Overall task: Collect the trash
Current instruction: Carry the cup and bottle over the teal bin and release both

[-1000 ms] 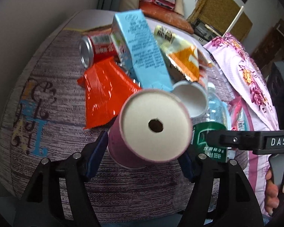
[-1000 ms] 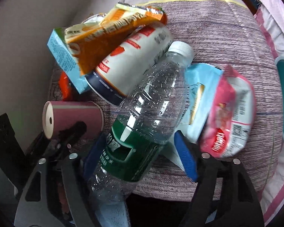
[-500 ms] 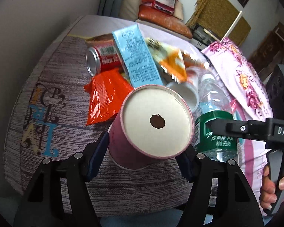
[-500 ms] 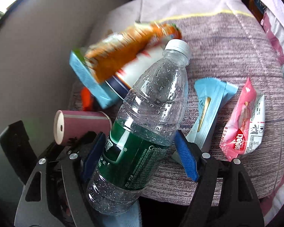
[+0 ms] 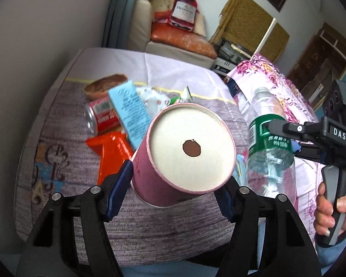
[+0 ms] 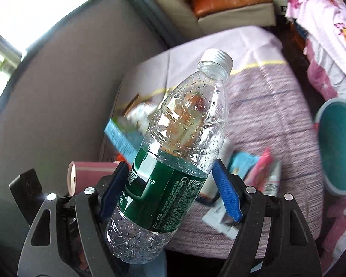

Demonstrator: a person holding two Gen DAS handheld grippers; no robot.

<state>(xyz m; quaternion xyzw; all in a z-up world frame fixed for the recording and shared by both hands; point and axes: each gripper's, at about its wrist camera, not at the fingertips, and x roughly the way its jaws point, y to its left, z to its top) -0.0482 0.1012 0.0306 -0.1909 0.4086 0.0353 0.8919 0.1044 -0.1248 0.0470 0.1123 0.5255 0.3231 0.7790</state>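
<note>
- My left gripper (image 5: 173, 184) pinches a pink paper cup (image 5: 184, 157) by its sides, the blue pads pressed against its wall on both sides. The cup's pale bottom, with a small dark hole in the middle, faces my camera.
- The cup hangs clear above the purple striped cushion (image 5: 57, 138), touching none of the litter on it.
- My right gripper (image 6: 170, 189) is clamped on a clear plastic bottle (image 6: 184, 124) at its green label, the blue pads against both sides of the label band. The white cap points up and away from me, and droplets cling to the inside of the bottle.
- In the left wrist view the same bottle shows at the right, held in the air beside the cup, with my right hand (image 5: 332, 210) wrapped round the grey handle below it.
- Still lying on the cushion: a red drink can (image 5: 101, 117) on its side, a light blue carton (image 5: 131, 113) leaning across it, and an orange wrapper (image 5: 110, 152) just in front of them.
- Past the bottle, in the right wrist view, lie a pale blue packet (image 6: 242, 164) and a pink packet (image 6: 263, 170) side by side; they are blurred, so I cannot read them.
- A teal round bin (image 6: 339, 147) stands at the right edge, beside the cushion.
</note>
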